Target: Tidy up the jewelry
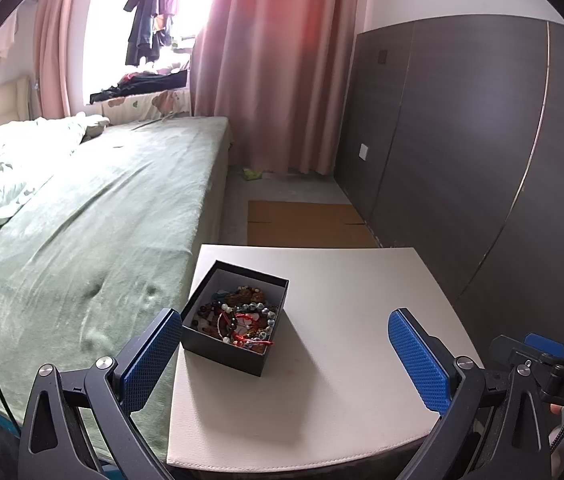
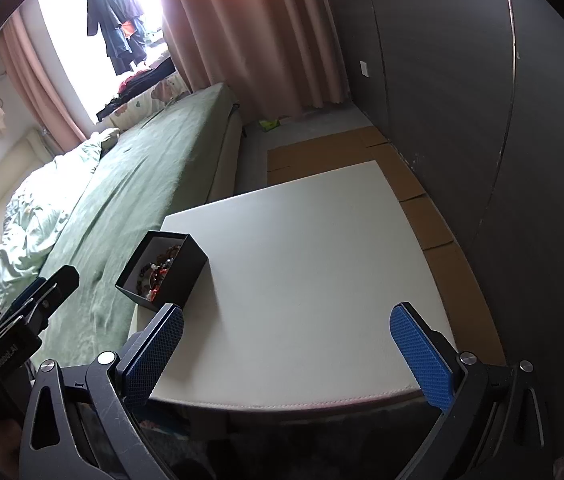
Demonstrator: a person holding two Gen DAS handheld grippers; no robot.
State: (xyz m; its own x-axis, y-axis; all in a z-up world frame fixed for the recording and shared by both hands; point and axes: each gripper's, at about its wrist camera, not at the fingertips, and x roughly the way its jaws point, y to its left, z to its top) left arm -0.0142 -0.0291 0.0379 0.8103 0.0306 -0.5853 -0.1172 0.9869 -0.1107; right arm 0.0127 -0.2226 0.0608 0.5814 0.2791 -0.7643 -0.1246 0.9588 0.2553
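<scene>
the black box point(image 1: 237, 316) of tangled bracelets point(image 1: 241, 316) sits near the tabletop point(image 1: 342, 320) left edge, just ahead of the left gripper point(image 1: 282, 356), nearer it than the right gripper point(image 2: 286, 356), both spread wide and holding nothing.

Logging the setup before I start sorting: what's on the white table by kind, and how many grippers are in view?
Black box: 1, open-topped, on the white table.
Tangled pile of beaded jewelry inside it: 1; single pieces cannot be counted.
Grippers: 2, left gripper and right gripper, both open and empty.
Total: 4.
</scene>
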